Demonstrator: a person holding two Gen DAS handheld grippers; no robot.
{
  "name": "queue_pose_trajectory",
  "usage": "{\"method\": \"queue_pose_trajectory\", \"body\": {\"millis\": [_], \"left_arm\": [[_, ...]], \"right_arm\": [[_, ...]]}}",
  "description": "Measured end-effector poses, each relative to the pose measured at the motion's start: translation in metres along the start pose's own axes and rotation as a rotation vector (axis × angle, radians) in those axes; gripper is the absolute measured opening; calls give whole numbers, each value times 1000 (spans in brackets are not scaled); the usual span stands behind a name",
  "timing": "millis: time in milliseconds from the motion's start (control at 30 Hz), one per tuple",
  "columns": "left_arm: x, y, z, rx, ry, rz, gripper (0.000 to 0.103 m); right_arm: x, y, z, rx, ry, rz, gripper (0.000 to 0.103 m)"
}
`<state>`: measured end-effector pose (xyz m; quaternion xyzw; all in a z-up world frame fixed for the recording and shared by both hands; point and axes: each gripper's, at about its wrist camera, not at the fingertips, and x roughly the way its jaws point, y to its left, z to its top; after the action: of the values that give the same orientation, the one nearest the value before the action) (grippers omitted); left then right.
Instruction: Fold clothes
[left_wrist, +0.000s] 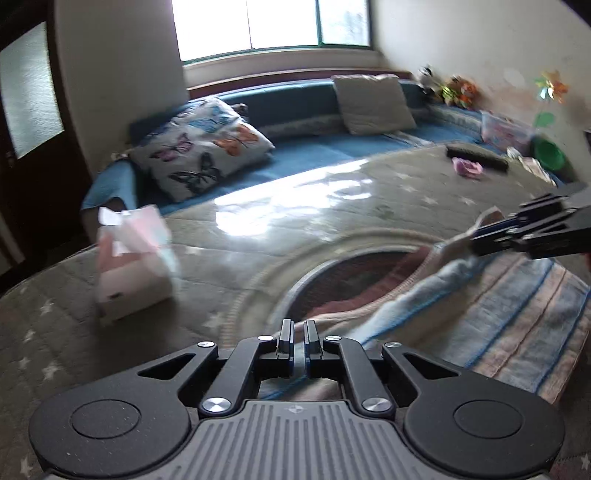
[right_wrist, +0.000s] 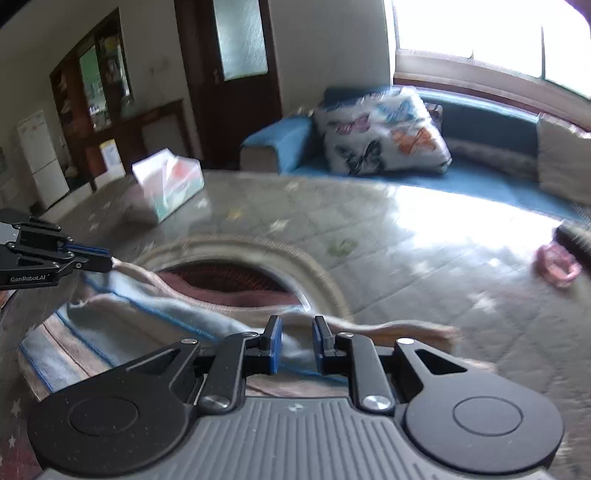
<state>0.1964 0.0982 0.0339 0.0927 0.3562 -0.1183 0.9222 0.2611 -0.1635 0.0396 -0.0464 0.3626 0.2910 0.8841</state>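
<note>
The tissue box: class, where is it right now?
The tissue box stands on the star-patterned table, left in the left wrist view, near the butterfly cushion, apart from the striped towel.

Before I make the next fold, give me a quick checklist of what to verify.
1. Left gripper pinching the striped cloth edge: ok.
2. Right gripper hold, jaws apart with cloth between them: cannot tell.
3. Tissue box apart from the cloth: ok.
4. Pink item apart from the cloth: ok.
5. Cloth lying flat: not ok, bunched near the right gripper.
</note>
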Motion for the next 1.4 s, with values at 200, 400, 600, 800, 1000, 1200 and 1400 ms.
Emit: {"method": "queue_pose_trajectory", "body": {"millis": [200, 400, 600, 800, 1000, 1200, 1400], "left_arm": [[38, 1, 2, -9, 74, -11, 7], [55, 4, 0, -29, 55, 72, 7], [47, 1, 2, -36, 41, 94, 7], [44, -11, 12, -59, 33, -6, 7], [61, -17, 13, -47, 49, 4, 7], [64, -18, 9, -46, 48, 13, 7], [64, -18, 9, -47, 48, 15, 7]], "right_arm": [[37, 1, -1, 41, 48, 3, 17], [48, 5, 1, 52, 6, -54, 18], [40, 27, 3, -25, -20, -16, 26], [58, 53, 2, -92, 2, 23, 27], [66, 58, 6, -90, -9, 17, 37], [49, 36, 1, -43, -7, -8, 38], [33, -3, -5, 36, -15, -76, 37]]}}
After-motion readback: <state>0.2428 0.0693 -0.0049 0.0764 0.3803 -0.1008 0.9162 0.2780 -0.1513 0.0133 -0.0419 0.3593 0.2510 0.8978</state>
